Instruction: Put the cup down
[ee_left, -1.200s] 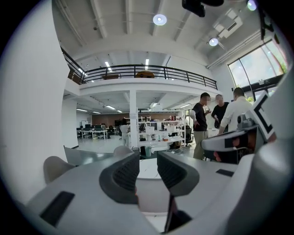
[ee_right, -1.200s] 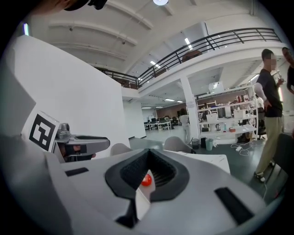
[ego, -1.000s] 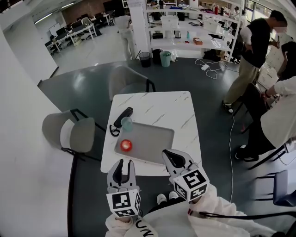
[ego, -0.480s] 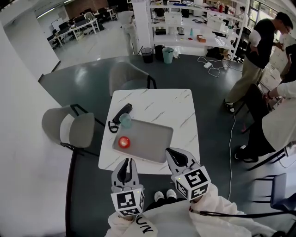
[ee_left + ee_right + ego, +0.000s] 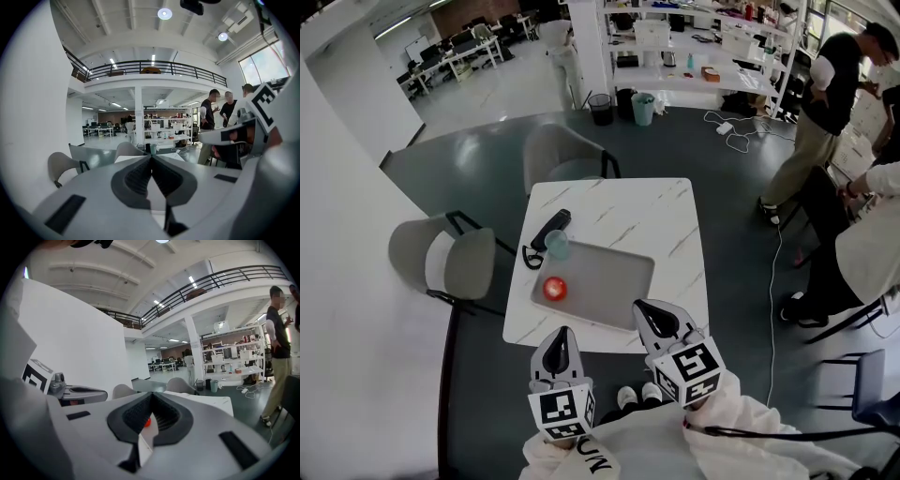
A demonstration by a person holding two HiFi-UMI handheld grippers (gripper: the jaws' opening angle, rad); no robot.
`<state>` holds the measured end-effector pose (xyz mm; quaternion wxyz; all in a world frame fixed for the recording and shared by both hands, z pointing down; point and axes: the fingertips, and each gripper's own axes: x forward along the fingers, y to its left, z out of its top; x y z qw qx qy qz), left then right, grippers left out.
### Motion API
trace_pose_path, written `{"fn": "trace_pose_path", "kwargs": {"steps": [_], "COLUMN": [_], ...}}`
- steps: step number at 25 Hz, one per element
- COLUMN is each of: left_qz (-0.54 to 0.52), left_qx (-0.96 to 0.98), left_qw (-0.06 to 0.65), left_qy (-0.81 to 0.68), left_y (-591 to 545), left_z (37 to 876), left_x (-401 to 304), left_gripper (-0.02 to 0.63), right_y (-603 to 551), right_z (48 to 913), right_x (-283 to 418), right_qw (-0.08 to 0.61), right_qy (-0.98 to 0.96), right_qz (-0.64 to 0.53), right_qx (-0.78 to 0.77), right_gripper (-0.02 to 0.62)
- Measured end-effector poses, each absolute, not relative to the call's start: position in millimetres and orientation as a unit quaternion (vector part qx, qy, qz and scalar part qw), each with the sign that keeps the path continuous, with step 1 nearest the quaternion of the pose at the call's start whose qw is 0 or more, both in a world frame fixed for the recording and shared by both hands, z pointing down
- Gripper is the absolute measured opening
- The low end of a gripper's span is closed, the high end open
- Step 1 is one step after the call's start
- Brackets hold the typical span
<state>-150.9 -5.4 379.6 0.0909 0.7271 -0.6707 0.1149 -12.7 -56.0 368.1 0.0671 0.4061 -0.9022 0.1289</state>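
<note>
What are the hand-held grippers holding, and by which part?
Nothing. The left hand-held gripper and the right hand-held gripper are both shut and empty; the cup stands by itself, away from both.

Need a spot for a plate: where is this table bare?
The tray is bare right of the red apple. The table is bare beyond the tray and along its right edge. Crowded: the tray's far-left corner, where the cup and a black folded thing sit close together.
</note>
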Motion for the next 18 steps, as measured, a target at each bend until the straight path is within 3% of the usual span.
{"fn": "trace_pose_path", "kwargs": {"steps": [18], "left_qz": [0.114], "left_qx": [0.731], "left_qw": [0.11], "left_qy": [-0.664], "left_y": [-7.0], "left_z": [386.4], "left_x": [-143.8], "left_gripper": [0.009], "right_y": [-53.5], "right_z": [367.3], "right_x": [-14.2], "right_qw": [0.062], "right_qy": [-0.907], "right_qz": [0.116], "right_qx": [0.401], "right_gripper": [0.001]}}
